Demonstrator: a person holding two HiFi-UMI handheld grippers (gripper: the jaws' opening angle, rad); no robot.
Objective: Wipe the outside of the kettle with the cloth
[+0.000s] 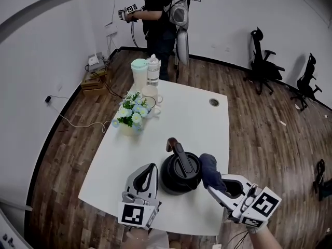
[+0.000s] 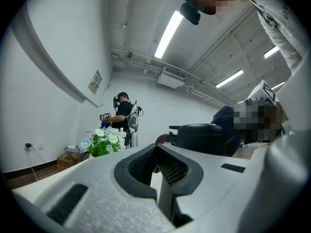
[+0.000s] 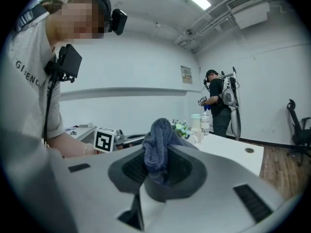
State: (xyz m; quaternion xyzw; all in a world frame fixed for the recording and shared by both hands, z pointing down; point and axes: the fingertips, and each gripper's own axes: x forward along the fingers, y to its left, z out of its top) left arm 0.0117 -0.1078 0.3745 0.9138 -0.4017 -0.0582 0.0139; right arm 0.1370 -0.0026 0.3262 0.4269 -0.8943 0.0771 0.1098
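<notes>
2 grippers, 1 job each, as I read it. My right gripper (image 1: 217,187) has its jaws clamped on the dark blue cloth (image 1: 209,167). A wad of it bunches out past the fingertips, so that fabric, not plastic, meets the black kettle (image 1: 179,178). My left gripper (image 1: 151,170) has its jaws pressed together with nothing between them (the left gripper view shows only the seam where they meet). It sits low over the white table (image 1: 207,118) just beside the kettle's left flank, probably to brace the body while the other side gets rubbed.

The kettle stands upright between the 2 sets of fingertips, its handle arched over the lid. From the right fingertips it lies just ahead and to the left, with the cloth at its right wall. Whether the fabric presses on it or stops just short I cannot tell. From the left fingertips it is just to the right, close, though I see no firm contact.
</notes>
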